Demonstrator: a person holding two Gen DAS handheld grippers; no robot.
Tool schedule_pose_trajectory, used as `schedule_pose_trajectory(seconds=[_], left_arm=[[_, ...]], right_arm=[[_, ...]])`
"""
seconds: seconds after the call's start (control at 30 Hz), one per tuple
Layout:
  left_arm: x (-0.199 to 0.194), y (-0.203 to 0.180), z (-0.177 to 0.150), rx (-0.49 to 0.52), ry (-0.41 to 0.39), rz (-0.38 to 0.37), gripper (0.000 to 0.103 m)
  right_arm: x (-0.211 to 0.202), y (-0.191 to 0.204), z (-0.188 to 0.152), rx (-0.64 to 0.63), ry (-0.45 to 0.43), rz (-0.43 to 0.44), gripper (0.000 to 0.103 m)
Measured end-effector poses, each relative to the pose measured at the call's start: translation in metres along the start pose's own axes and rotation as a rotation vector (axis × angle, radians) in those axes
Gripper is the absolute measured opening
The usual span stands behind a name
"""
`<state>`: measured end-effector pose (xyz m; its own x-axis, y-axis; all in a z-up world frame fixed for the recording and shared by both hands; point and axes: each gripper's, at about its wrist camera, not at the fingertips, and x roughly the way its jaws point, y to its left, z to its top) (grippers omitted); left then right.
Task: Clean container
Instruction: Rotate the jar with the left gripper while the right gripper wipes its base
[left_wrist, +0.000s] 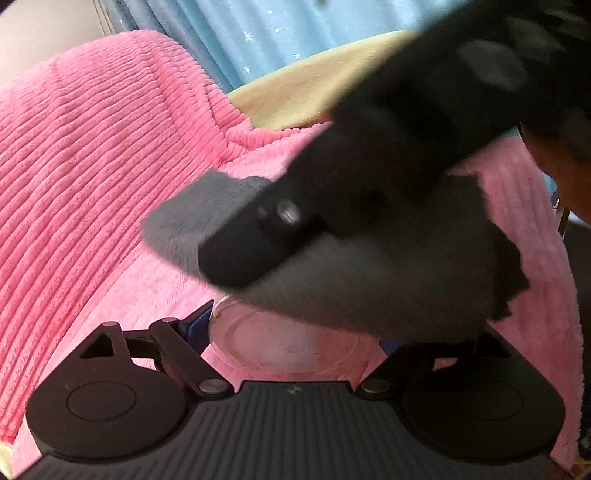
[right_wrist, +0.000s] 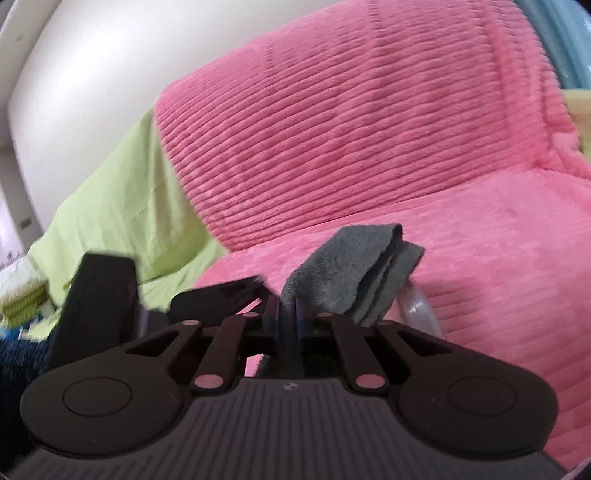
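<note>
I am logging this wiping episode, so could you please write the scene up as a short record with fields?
setting: pink ribbed blanket over soft furniture, green sheet to its side
container: clear round container held between the left tongs, seen from its base
cloth: folded grey cloth clamped in the right tongs
contact: in the left wrist view the cloth drapes over the container's far side
blur: right tongs and cloth are smeared in the left wrist view
task state: wiping appears under way

Cloth (left_wrist: 369, 280) lies over container (left_wrist: 288, 343), on blanket (left_wrist: 110, 155).
</note>
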<state>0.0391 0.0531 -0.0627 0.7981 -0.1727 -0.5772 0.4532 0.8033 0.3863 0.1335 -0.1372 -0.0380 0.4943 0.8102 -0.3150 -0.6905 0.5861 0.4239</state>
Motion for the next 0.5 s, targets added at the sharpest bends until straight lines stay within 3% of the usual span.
schedule_pose_trajectory(seconds=[0.2,0.5], left_arm=[[0.000,0.003,0.000,-0.026,0.005,-0.008,0.085],[-0.001,0.006,-0.001,-0.065,0.018,-0.024,0.086]], right_arm=[[0.000,-0.020,0.003,0.021,-0.087,-0.154,0.005],[0.000,-0.020,0.003,0.038,-0.088,-0.165,0.005]])
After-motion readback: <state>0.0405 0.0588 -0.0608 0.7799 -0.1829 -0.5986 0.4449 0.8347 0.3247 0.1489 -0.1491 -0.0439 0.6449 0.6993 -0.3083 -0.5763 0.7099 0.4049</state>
